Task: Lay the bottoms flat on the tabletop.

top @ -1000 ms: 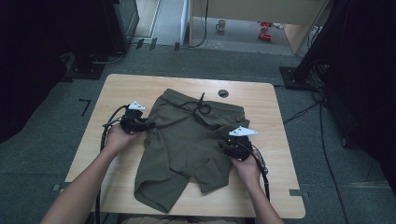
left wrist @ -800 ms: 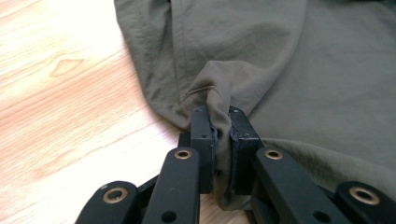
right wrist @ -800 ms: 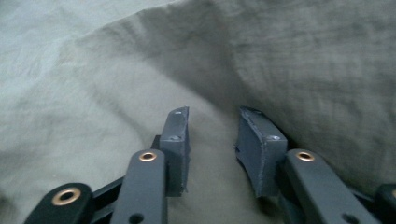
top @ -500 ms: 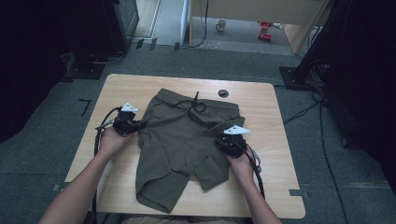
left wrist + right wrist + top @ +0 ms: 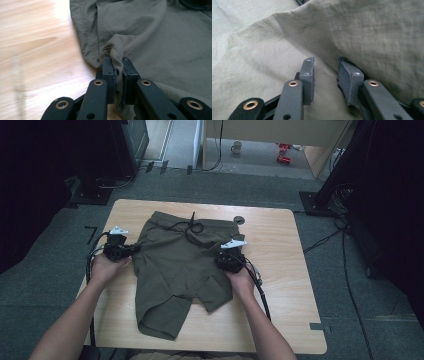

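Shorts (image 5: pixel 175 265) of olive cloth lie spread on the wooden table (image 5: pixel 280 285), waistband at the far side with a dark drawstring (image 5: pixel 190 226) looped on it, legs toward the person. The nearer leg hem runs close to the table's near edge. The left gripper (image 5: pixel 134 251) sits at the garment's left edge; in the left gripper view its jaws are clamped together on a bunched fold of the side seam (image 5: pixel 115 53), the cloth squeezed between the pads, having closed within the last second. The right gripper (image 5: pixel 224 259) rests on the right side of the shorts. In the right gripper view its jaws stand apart with a gap between them, fabric beneath and rising in a ridge behind the right pad (image 5: pixel 349 80); whether the pads pinch any cloth cannot be made out. A small dark round fitting (image 5: pixel 239 220) lies on the table beyond the waistband, too small to identify.
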